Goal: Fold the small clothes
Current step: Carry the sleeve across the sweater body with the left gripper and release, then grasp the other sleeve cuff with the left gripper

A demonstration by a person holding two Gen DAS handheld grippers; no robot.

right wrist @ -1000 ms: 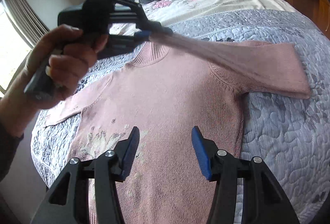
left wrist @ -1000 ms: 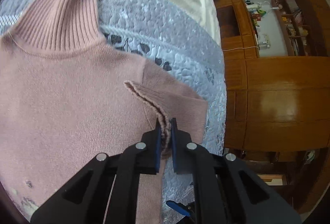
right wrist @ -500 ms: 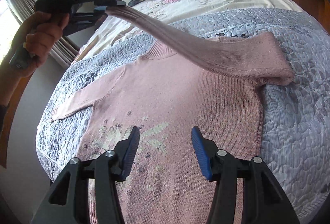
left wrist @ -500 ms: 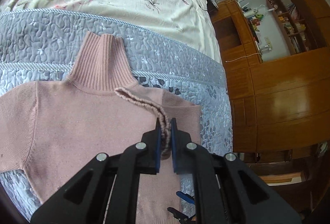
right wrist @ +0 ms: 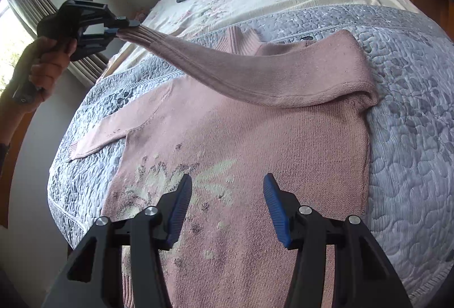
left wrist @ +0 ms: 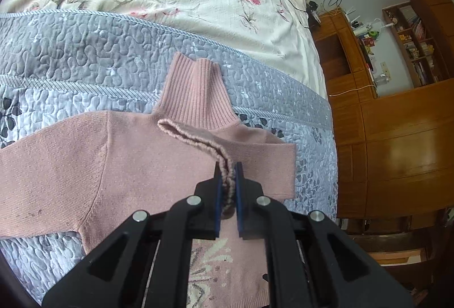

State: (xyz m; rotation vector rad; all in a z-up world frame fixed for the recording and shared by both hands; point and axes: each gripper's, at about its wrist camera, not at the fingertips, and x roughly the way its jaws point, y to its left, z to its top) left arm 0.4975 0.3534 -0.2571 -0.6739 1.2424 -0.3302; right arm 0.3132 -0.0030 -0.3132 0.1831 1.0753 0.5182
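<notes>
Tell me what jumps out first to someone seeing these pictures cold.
The pink turtleneck sweater spread flat on the grey quilted bedspread dominates both views. One sleeve is stretched taut across the chest, its cuff clamped in the left gripper, held in a hand at the left of the right wrist view. The right gripper hangs open over the sweater's pale flower pattern.

Pink ribbed-turtleneck sweater (right wrist: pixel 255 143), front up on the grey quilted bedspread (right wrist: pixel 411 115), pale floral motif at the chest; one sleeve (right wrist: pixel 255 72) lifted by its cuff and drawn across the body, the other flat.
</notes>
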